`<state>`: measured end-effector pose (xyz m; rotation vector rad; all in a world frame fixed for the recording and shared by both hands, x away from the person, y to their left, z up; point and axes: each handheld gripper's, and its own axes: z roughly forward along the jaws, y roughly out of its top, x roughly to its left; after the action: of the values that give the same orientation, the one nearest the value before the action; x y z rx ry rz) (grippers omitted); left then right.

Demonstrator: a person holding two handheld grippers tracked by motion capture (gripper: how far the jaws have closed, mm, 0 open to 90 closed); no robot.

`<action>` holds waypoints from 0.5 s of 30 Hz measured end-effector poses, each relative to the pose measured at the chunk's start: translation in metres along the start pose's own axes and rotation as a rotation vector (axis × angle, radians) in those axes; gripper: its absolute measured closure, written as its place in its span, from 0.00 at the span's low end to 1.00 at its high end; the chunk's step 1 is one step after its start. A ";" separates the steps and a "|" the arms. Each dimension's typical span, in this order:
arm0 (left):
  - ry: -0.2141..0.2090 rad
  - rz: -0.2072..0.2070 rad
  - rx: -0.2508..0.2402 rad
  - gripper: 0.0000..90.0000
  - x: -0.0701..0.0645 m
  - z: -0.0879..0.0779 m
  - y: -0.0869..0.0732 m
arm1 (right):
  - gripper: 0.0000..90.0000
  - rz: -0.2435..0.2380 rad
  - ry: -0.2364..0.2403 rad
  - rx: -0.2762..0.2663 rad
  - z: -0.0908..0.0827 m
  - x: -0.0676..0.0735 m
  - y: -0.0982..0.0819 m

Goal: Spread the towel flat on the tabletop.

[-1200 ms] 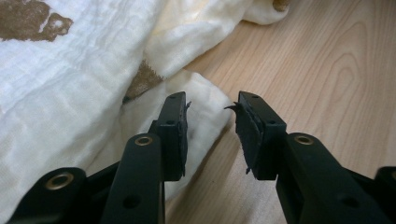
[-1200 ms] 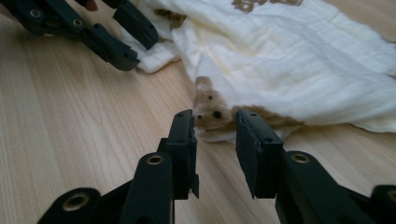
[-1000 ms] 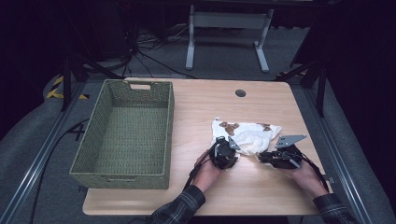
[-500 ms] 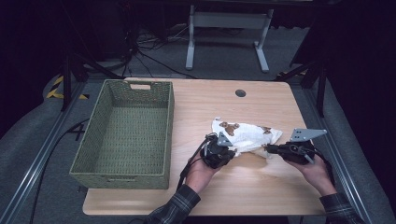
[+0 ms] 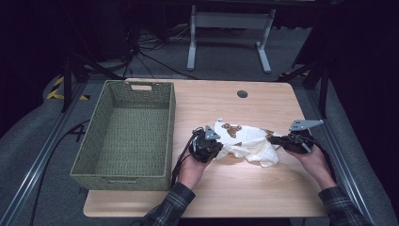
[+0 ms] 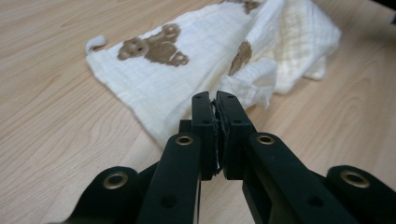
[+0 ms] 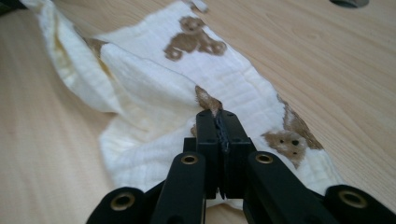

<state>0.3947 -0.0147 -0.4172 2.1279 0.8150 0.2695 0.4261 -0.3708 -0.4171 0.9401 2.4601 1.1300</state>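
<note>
A white muslin cloth (image 5: 244,139) printed with brown teddy bears lies crumpled on the wooden table (image 5: 263,188), right of centre. My left gripper (image 5: 215,142) sits at the cloth's left end, its jaws shut on a bunched fold of fabric. In the left gripper view the cloth (image 6: 154,70) spreads out beyond the left gripper (image 6: 215,99). My right gripper (image 5: 273,140) is at the cloth's right end, shut on a raised pinch of fabric. In the right gripper view the cloth (image 7: 154,88) peaks up at the right gripper (image 7: 218,113).
An empty green wicker basket (image 5: 170,136) stands on the table's left half, close to my left hand. A small black round grommet (image 5: 242,93) is set in the tabletop behind the cloth. Table edges lie near at the front and right.
The right gripper has moved out to the right, drawing its end of the cloth along. The left gripper has shifted slightly left, and the cloth is stretched wider between them.
</note>
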 end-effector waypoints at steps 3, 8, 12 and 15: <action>0.008 -0.014 0.006 0.96 0.005 0.005 -0.003 | 0.99 0.015 -0.020 0.036 0.016 -0.010 -0.004; -0.007 -0.027 0.024 0.96 0.009 0.011 -0.007 | 0.92 0.039 -0.033 0.083 0.029 -0.019 -0.012; -0.020 -0.022 0.021 0.96 0.008 0.012 -0.007 | 0.86 0.043 -0.023 0.024 0.011 -0.015 -0.007; -0.026 -0.027 0.022 0.96 0.007 0.012 -0.007 | 0.84 0.032 -0.007 -0.014 -0.005 -0.007 -0.005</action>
<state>0.4026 -0.0147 -0.4308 2.1350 0.8350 0.2187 0.4264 -0.3813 -0.4178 0.9814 2.4367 1.1513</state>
